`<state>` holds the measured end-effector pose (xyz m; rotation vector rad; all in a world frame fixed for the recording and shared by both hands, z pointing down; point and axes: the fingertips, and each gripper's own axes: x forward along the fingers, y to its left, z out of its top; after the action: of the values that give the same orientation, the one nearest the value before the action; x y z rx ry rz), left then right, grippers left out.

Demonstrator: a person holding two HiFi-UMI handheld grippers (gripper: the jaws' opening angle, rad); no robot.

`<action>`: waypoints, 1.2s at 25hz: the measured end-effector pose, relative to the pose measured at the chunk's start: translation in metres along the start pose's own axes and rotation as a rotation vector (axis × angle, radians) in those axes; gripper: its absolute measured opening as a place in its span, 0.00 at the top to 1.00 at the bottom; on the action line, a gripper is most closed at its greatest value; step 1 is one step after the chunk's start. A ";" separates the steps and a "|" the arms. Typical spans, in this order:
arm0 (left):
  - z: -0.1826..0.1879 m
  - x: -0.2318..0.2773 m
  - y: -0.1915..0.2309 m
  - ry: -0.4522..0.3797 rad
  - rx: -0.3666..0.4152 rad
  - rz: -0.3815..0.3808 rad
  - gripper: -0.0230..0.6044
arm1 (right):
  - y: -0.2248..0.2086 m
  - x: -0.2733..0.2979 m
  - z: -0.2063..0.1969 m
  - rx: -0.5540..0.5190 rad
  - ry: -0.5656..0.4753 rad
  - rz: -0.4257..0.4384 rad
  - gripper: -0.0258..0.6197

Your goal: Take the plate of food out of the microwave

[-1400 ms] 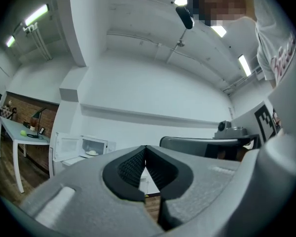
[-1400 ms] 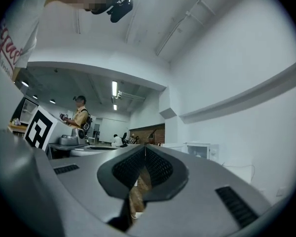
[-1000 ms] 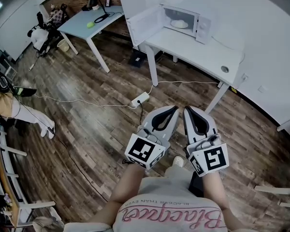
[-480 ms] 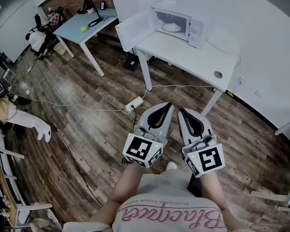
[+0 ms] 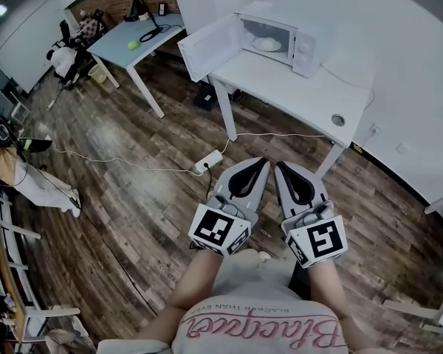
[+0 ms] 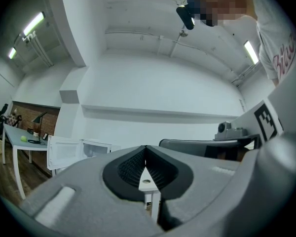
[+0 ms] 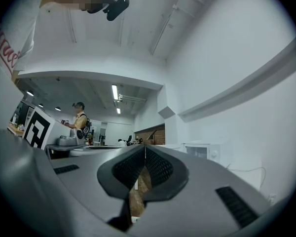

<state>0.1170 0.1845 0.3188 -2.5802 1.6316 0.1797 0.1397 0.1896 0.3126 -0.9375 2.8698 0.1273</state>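
Observation:
A white microwave (image 5: 284, 39) stands on a white table (image 5: 295, 87) at the far side of the room, its door (image 5: 210, 46) swung open to the left. Inside it sits a white plate of food (image 5: 266, 44). My left gripper (image 5: 257, 162) and right gripper (image 5: 283, 166) are held side by side close to my body, well short of the table, both shut with nothing in them. In the left gripper view the microwave (image 6: 84, 149) shows small and far off at the left. In the right gripper view the microwave (image 7: 202, 151) shows small at the right.
A white power strip (image 5: 212, 157) and its cables lie on the wooden floor between me and the table. A light blue desk (image 5: 136, 39) with a lamp and a green ball stands at the back left. A person (image 7: 80, 117) stands far off in the right gripper view.
The view has shifted a little; the microwave and table sit slightly differently in the picture. Both grippers keep the same pose, shut and side by side.

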 end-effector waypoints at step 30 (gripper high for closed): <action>-0.020 0.032 0.069 -0.018 -0.074 0.068 0.95 | -0.021 0.066 -0.023 -0.021 0.094 0.056 0.94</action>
<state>0.0690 0.1240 0.3333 -2.5698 1.7392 0.2718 0.0969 0.1316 0.3255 -0.8899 2.9883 0.1214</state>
